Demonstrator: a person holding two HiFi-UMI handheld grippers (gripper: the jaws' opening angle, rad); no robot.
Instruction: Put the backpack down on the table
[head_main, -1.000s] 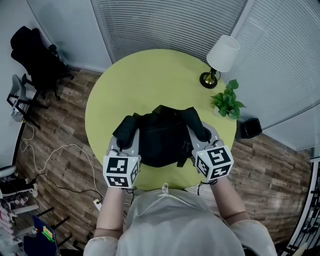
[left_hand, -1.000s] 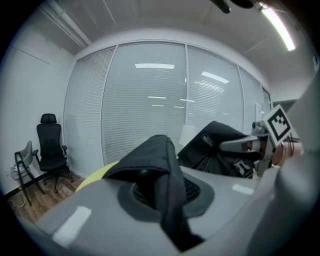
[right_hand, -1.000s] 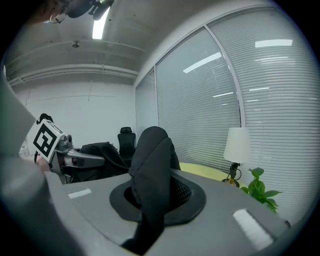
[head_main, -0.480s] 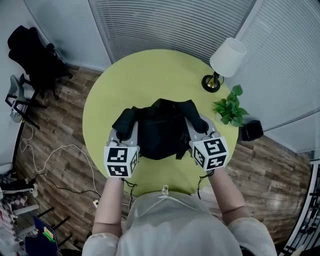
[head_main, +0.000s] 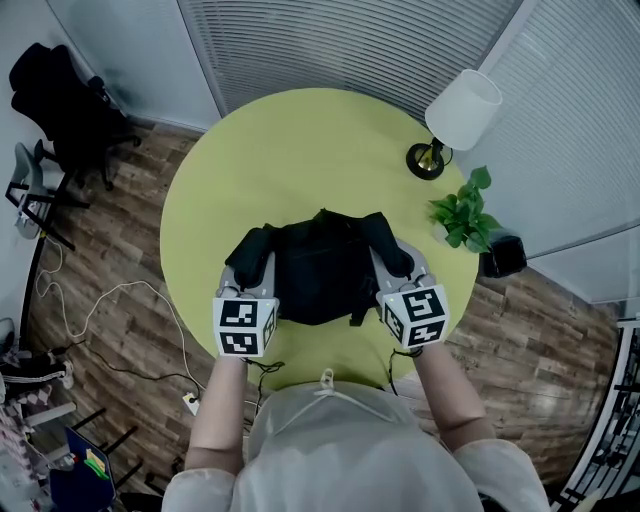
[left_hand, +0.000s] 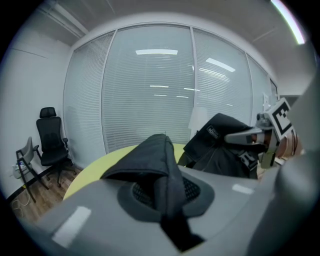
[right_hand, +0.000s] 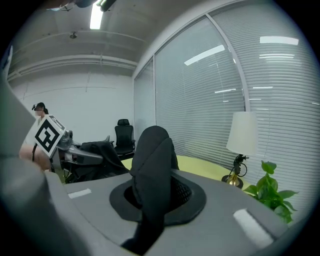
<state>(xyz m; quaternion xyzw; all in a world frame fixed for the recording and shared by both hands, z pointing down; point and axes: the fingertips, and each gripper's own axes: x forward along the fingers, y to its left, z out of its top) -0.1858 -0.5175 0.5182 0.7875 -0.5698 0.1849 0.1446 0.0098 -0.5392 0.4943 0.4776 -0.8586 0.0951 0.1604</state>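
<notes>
Black backpack at the bench's near edge, between 2 tongs. The left tongs pinch its left shoulder strap; the right tongs pinch its right shoulder strap.

Dressed in a loose, pale beige top with short sleeves and a small pale pull tab at the neckline. Bare below the sleeves. Matched in build, the left hand-held gripper and right hand-held gripper: light grey, each capped by a white cube printed with black square markers. Up close, broad matte grey jaw faces bearing a pale rectangular patch and a dark, mesh-lined round recess. Thin dark cords dangling beneath the cubes.
</notes>
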